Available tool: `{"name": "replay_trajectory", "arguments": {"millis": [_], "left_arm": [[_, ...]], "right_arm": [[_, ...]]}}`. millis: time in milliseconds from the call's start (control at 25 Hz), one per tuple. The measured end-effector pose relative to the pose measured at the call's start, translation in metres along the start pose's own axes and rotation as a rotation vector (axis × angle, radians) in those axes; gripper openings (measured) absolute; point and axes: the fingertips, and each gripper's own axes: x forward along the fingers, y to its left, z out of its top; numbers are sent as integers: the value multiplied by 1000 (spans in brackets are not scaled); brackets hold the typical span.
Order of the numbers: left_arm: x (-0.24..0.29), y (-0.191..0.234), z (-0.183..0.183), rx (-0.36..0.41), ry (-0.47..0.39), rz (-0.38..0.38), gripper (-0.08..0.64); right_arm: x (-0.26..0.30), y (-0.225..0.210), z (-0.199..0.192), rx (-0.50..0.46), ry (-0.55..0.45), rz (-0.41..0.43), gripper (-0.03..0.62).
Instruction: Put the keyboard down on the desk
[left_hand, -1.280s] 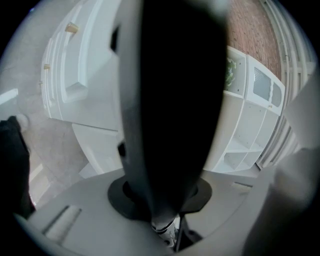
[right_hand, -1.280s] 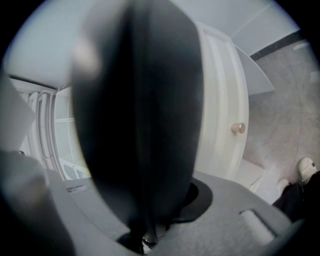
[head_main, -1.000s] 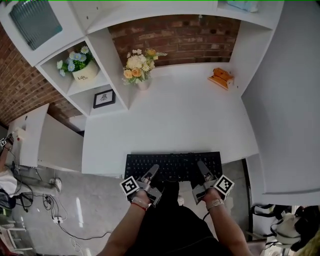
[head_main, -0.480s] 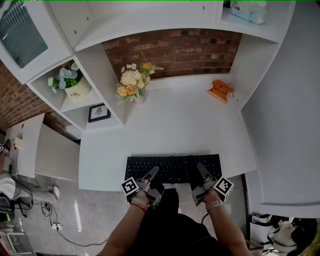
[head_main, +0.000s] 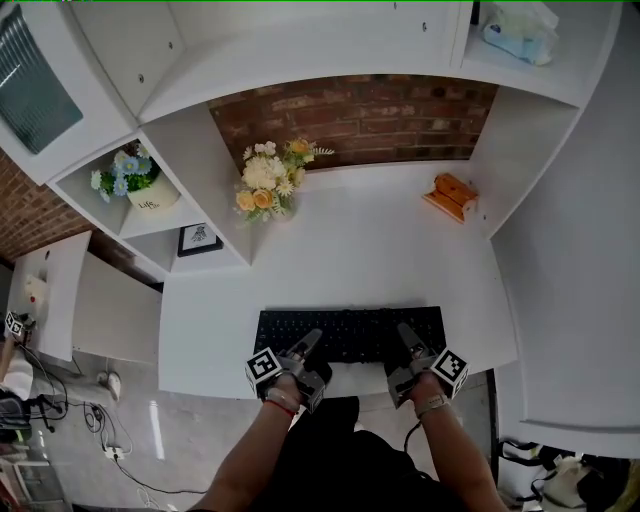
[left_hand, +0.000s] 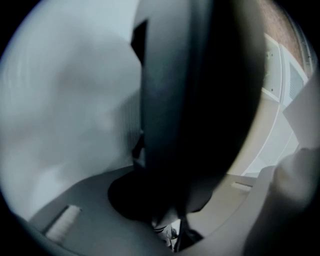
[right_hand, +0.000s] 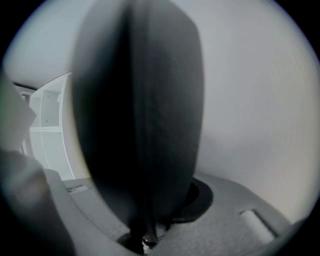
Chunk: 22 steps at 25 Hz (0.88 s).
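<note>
The black keyboard (head_main: 350, 333) lies flat along the front part of the white desk (head_main: 380, 250), parallel to its near edge. My left gripper (head_main: 306, 343) is shut on the keyboard's near edge toward its left end. My right gripper (head_main: 405, 336) is shut on the near edge toward its right end. In the left gripper view the keyboard (left_hand: 200, 100) is a dark blurred slab edge-on between the jaws. It fills the right gripper view in the same way (right_hand: 145, 115). Whether the keyboard's underside touches the desk I cannot tell.
A vase of flowers (head_main: 265, 185) stands at the back left of the desk and an orange object (head_main: 452, 195) at the back right. Shelves on the left hold a pot of blue flowers (head_main: 135, 185) and a small picture frame (head_main: 200, 238). A brick wall (head_main: 360, 110) backs the desk.
The keyboard has moved away from the person with both grippers. It overhung the desk's front edge before and now sits fully over the desk top.
</note>
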Motion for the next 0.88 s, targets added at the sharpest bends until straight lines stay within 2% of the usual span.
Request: {"name": "replay_trajectory", "arguments": {"millis": [200,320,440,520,640,800,880], "left_arm": [[13,4,14,27,13,18,80],[20,-12,14,21,27,-14,97],[23,-21,14,3,42,-41,140],[22,-24,11,24,71,-60,152],[17,-28,-6,116,183,-88,180],[5,-27,-41,330,397,-98,255],[-3,-19,-54,451,492,-70,274]], "right_arm": [[14,-8,8,52,-19,-27,78],[20,-5,8,68,-27,-41,77],[28,-9,13,73,-26,-21,75],[30,-11,15,74,-27,-25,72],[31,-7,15,88,-33,-43,72],[32,-5,15,97,-39,-52,71],[32,-7,15,97,-37,-47,71]]}}
